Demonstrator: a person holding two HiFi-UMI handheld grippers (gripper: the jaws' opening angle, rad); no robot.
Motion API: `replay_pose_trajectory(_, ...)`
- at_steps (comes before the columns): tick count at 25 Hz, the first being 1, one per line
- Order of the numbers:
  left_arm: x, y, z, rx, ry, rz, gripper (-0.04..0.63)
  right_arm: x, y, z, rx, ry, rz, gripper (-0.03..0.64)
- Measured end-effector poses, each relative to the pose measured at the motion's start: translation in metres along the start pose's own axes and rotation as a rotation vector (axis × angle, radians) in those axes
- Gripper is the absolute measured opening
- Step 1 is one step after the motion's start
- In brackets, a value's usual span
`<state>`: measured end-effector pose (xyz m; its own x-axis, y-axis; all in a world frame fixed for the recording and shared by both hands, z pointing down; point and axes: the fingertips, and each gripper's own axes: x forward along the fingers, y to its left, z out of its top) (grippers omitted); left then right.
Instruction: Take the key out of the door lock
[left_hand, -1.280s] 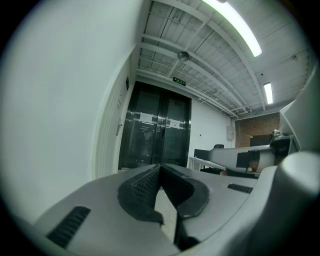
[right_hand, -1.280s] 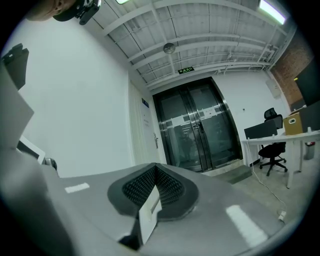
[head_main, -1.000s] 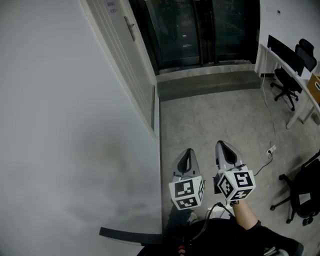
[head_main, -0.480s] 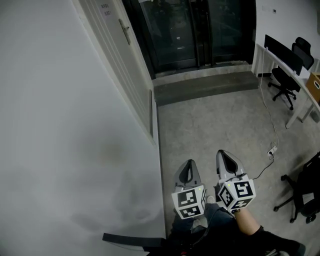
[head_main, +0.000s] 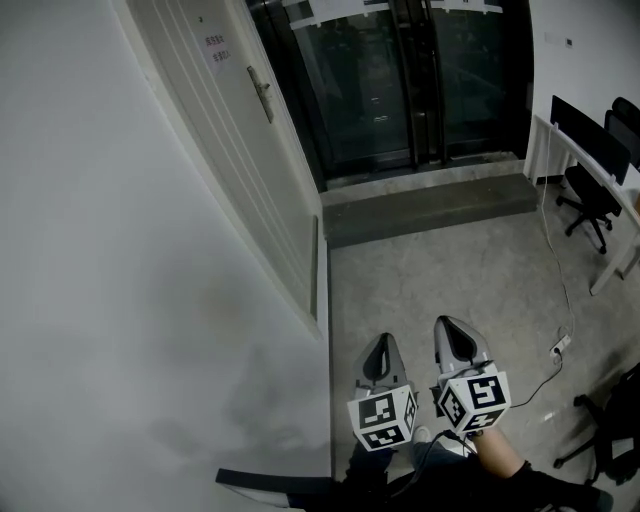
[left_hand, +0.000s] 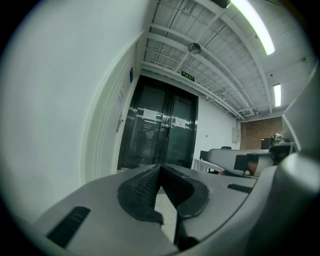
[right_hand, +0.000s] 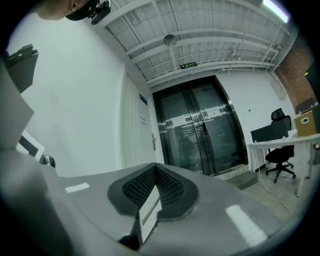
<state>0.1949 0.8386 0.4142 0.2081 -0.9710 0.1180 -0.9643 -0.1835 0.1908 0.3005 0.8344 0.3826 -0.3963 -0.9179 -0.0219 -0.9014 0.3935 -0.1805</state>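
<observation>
Too far off to pick out the key or the lock itself. Only the door handle (head_main: 262, 92) to go by, set on the white panelled door (head_main: 225, 150) at upper left of the head view, paper notice (head_main: 218, 45) just above. Well apart from both claws. Left claw (head_main: 378, 345) and right claw (head_main: 452, 328) low in frame, side by side, near each other but not touching, pointed ahead over the grey floor (head_main: 450, 270) toward the dark glass doors (head_main: 390, 80). Left claw closed, ribbed pads meeting at the tips, nothing between. Right claw closed likewise, a pale strip along one pad edge, nothing held. Marker cubes (head_main: 383, 418) at the near end of each, bare forearm (head_main: 497, 458) behind the right one. Plain white wall (head_main: 120, 300) filling the left side, ending just beside the left claw. Darker raised step (head_main: 430, 205) in front of the glass doors. Thin cable (head_main: 560, 300) trailing across the floor at right. White tabletop (right_hand: 282, 140) and black office chair (right_hand: 276, 152) off to the right, beyond the doors. Against half a second ago: handle and notice lower and further right in frame, more of the upper glass doors showing, step and chair shifted toward the right edge. Claws in much the same spot at the bottom, still closed and empty.
</observation>
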Motion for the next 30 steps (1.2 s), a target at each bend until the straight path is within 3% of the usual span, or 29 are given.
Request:
replay_pose_trajectory(6, 0.065, -0.009, 0.016, 0.005, -0.034, 0.014, 0.0, 0.051, -0.042, 0.012, 0.004, 0.0, 0.015, 0.002)
replay_pose_trajectory(13, 0.115, -0.003, 0.013, -0.012, -0.015, 0.012, 0.0, 0.097, -0.07, 0.001, 0.018, 0.029, 0.014, 0.002)
replay_pose_trajectory(19, 0.167, 0.019, 0.024, -0.009, -0.018, 0.004, 0.0, 0.152, -0.079, 0.002, 0.017, 0.026, 0.021, 0.002)
replay_pose_trajectory(25, 0.241, 0.047, 0.065, 0.011, -0.075, -0.034, -0.002, 0.236, -0.084, 0.018, 0.006, -0.012, 0.031, 0.002)
replay_pose_trajectory(30, 0.294, 0.076, 0.08, 0.015, -0.08, -0.047, 0.0, 0.298, -0.096, 0.02, 0.019, -0.026, -0.006, 0.002)
